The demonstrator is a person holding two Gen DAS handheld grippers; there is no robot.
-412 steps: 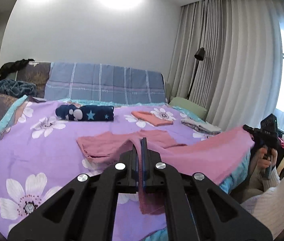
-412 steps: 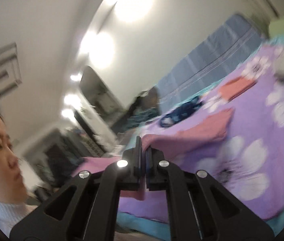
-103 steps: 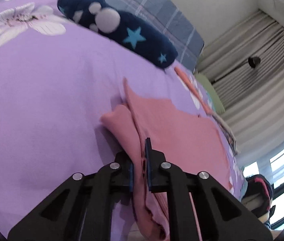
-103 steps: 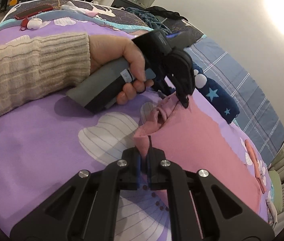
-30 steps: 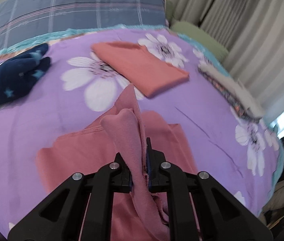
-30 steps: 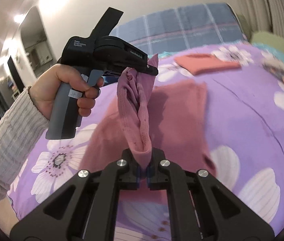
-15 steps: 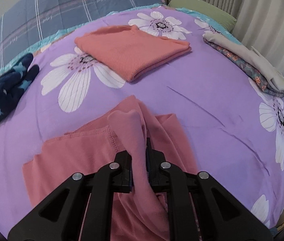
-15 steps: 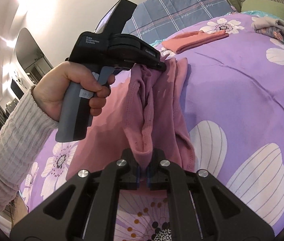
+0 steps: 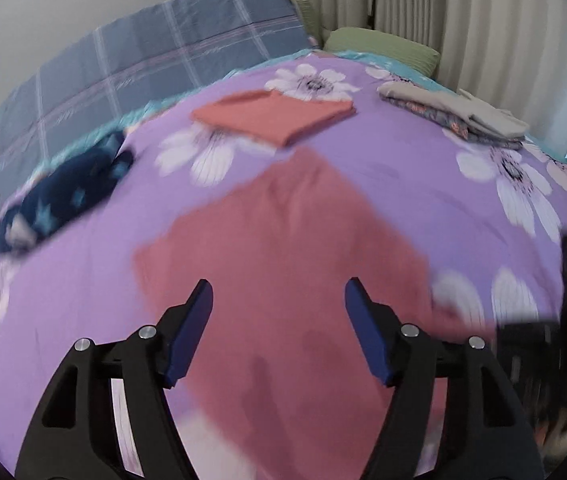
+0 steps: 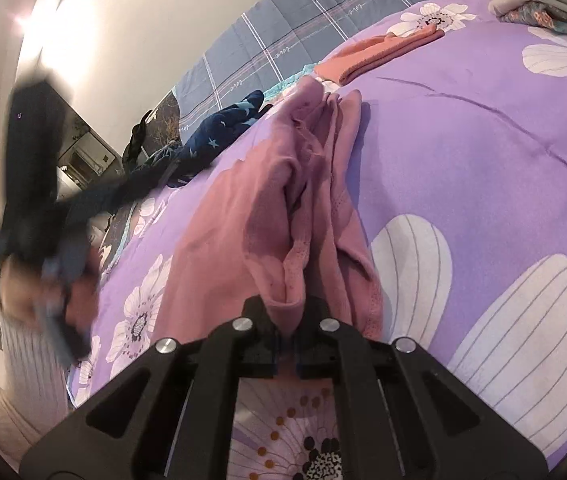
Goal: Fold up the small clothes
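Observation:
A pink garment [image 9: 283,264] lies partly folded on the purple flowered bedspread [image 9: 423,168]. My left gripper [image 9: 279,300] is open and empty just above its near part. In the right wrist view the same pink garment [image 10: 283,216] is bunched in a ridge, and my right gripper [image 10: 287,344] is shut on its near fold. The left gripper shows there as a dark blur [image 10: 43,184] at the left, away from the cloth.
A folded orange garment [image 9: 279,118] and a dark blue star-print piece [image 9: 59,196] lie further back. A grey and floral folded pile [image 9: 463,116] sits at the right. A blue plaid cover [image 9: 155,68] and curtains stand behind.
My left gripper has let go of the pink garment, opened wide and pulled back. The released fold has dropped onto the cloth. My right gripper still holds its fold.

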